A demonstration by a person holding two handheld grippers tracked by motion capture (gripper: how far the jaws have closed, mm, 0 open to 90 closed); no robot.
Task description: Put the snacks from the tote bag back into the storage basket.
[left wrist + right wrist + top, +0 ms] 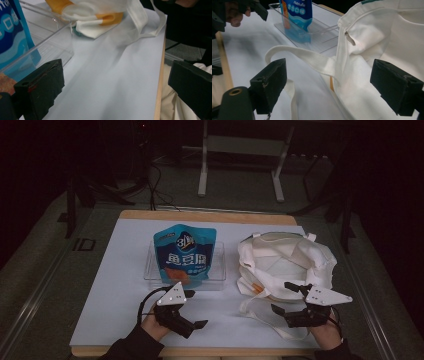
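White cloth and blue foil are what I have in front of me. From the high view I count one canvas bag [285, 262], lying slumped at my right, and one blue snack pouch [184, 255], standing in one clear tray [218, 270] at the middle of the white table [115, 285]. My left gripper [192, 309] sits just in front of the tray, jaws spread and holding nothing. My right gripper [286, 298] is at the bag's near edge, jaws also spread, with the bag's strap [250, 306] lying on the table just beside it.

Looking along my left gripper [112, 87], I see what the high view misses: the tray's [62, 47] clear wall close to my left jaw, the pouch [12, 35] behind it, and orange patches on the bag's [100, 17] folded cloth farther off. Bare table lies between my jaws.

Along my right gripper [329, 82], one zipper pull [350, 38] shows on the bag [387, 37], and the strap [304, 58] loops across the gap between my parted jaws without touching either. The pouch [298, 15] stands in the tray [322, 37] beyond, and my left gripper [258, 8] is at the top corner.
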